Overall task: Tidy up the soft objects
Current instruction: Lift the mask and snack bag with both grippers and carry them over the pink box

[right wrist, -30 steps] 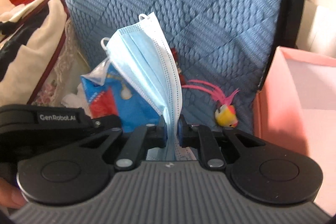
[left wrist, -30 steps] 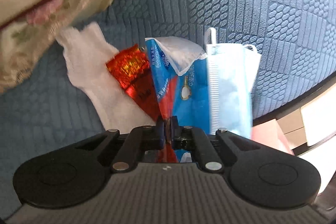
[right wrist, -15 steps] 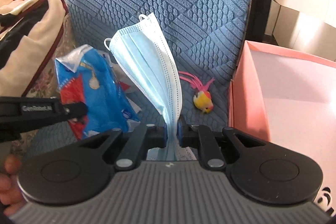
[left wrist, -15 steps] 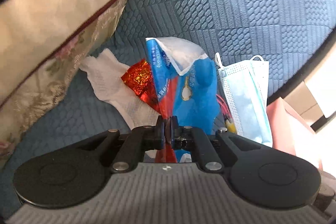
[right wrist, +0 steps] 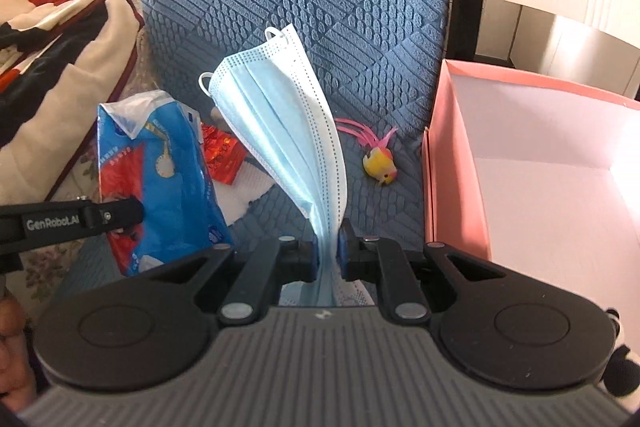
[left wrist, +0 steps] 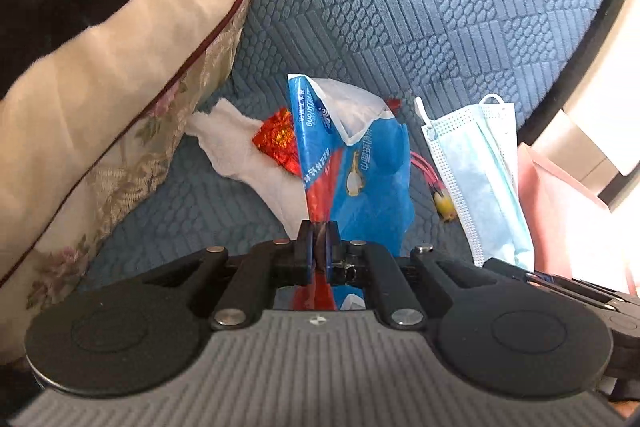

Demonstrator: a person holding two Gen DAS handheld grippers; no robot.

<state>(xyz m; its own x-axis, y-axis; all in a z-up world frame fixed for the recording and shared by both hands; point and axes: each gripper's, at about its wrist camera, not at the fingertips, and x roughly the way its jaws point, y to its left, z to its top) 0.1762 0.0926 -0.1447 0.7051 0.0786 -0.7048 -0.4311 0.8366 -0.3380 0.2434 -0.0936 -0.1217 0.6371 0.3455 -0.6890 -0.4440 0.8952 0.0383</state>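
Bright daylight (right-side glare), fisheye warp

The left hand-held gripper points steeply downward with its jaws pinched tight on a blue tissue pack, while the right hand-held gripper, angled down alike, clamps a light-blue face mask between its closed jaws.
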